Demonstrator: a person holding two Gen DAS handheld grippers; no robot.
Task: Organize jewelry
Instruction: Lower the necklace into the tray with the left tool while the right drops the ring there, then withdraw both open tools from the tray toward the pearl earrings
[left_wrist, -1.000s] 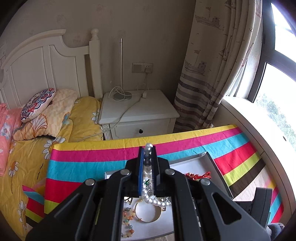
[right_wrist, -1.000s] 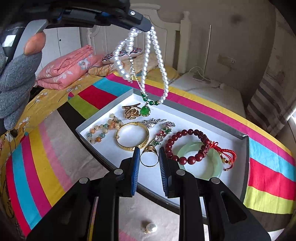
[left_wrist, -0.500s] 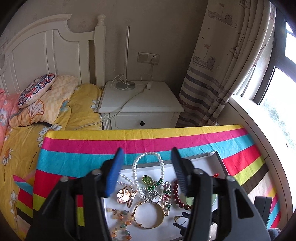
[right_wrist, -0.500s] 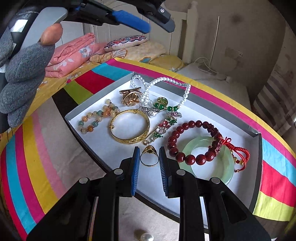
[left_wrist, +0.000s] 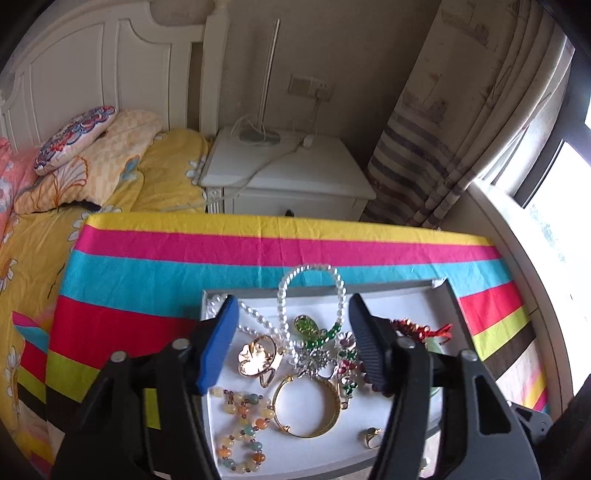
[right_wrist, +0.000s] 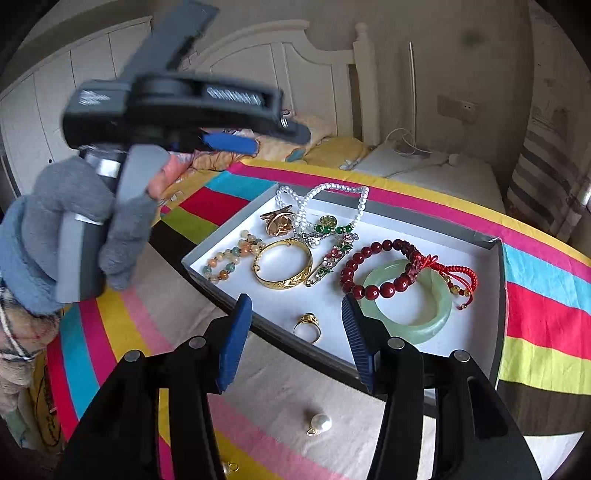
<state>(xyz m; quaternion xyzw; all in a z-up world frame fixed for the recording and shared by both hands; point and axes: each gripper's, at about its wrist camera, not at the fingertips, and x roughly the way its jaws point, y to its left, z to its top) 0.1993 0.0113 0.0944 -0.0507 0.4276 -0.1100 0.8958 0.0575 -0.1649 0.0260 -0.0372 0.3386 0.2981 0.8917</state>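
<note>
A white-lined tray on the striped cloth holds the jewelry. A pearl necklace lies over its far wall, beside a gold bangle, a red bead bracelet and a jade bangle. My left gripper hovers above the necklace, its jaws apart and closing on nothing. My right gripper sits at the tray's near edge with its jaws opening. The gold ring lies free on the tray floor between them.
A loose pearl pendant lies on the cloth in front of the tray. A gloved hand holds the left gripper. Behind the table stand a white nightstand, a bed with pillows, and a curtain.
The left gripper opened and dropped the pearl necklace into the tray, then sank lower. The right gripper's jaws spread and the gold ring now lies free in the tray.
</note>
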